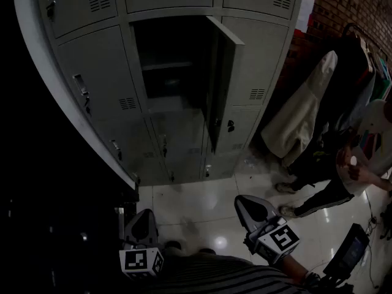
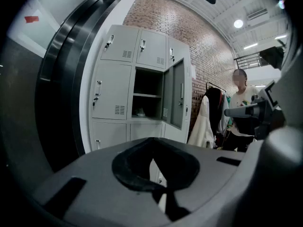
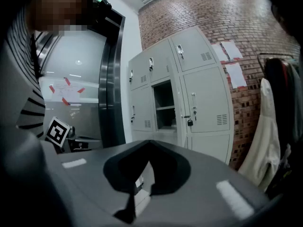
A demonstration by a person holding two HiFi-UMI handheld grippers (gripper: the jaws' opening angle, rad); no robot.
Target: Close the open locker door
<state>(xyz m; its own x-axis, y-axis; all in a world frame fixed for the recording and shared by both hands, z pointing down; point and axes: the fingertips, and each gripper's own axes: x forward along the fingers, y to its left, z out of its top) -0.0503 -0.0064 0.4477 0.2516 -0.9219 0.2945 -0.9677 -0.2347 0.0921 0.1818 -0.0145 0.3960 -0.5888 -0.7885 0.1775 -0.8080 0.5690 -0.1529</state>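
Note:
The grey locker bank point(image 1: 92, 60) stands ahead of me. Its middle compartment point(image 1: 168, 63) is open, and the door point(image 1: 222, 81) is swung out toward the right, hinged on its right side. In the left gripper view the open door point(image 2: 177, 98) and the shelf inside point(image 2: 147, 95) show, with a pale thing on the compartment floor. My left gripper point(image 1: 143, 224) and right gripper point(image 1: 252, 208) are low over the floor, well short of the lockers. Both are shut with nothing between their jaws, as their own views show for the left gripper point(image 2: 152, 140) and the right gripper point(image 3: 150, 143).
A clothes rack with a pale coat point(image 1: 301, 118) stands right of the lockers by the brick wall. A person point(image 1: 361, 164) stands at the far right. A dark curved door frame point(image 1: 55, 97) runs along the left. Glossy floor tiles point(image 1: 202, 198) lie between me and the lockers.

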